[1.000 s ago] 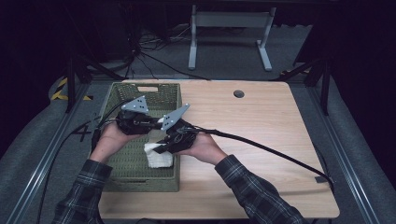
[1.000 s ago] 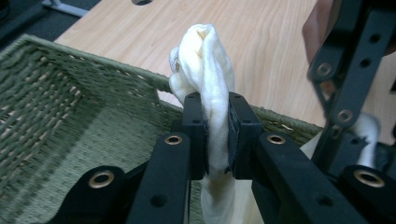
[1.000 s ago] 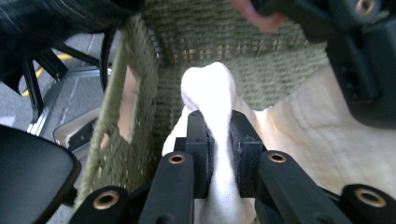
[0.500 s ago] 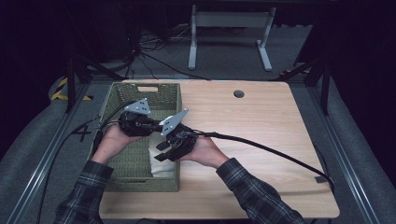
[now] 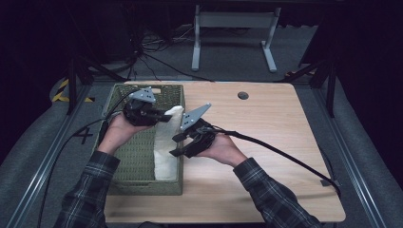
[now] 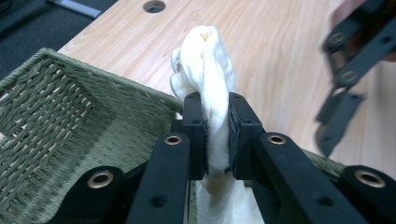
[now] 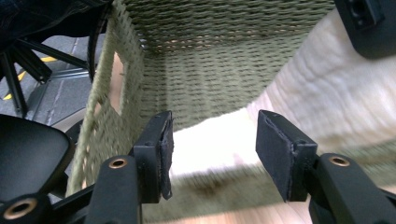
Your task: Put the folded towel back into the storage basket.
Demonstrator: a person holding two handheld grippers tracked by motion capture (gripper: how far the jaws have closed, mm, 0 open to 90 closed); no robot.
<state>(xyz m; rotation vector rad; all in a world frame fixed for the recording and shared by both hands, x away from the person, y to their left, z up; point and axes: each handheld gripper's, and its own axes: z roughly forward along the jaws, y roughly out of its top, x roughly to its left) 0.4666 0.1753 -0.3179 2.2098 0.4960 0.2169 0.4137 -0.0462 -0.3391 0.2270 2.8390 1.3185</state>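
While the left gripper [image 6: 217, 135] clamps the white cloth [image 6: 208, 70] | right gripper [image 7: 212, 154] w/ jaws apart, just been opening, nothing between | cloth hangs from basket's [image 5: 138, 166] right rim down inside — basket on table [image 5: 266, 142] left.

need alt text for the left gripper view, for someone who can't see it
The left gripper has its two black jaws shut on a bunched white cloth, which rises above them, over the rim of a green woven basket. Behind lies a light wooden table with a round hole; the other gripper, blurred, is at the right.
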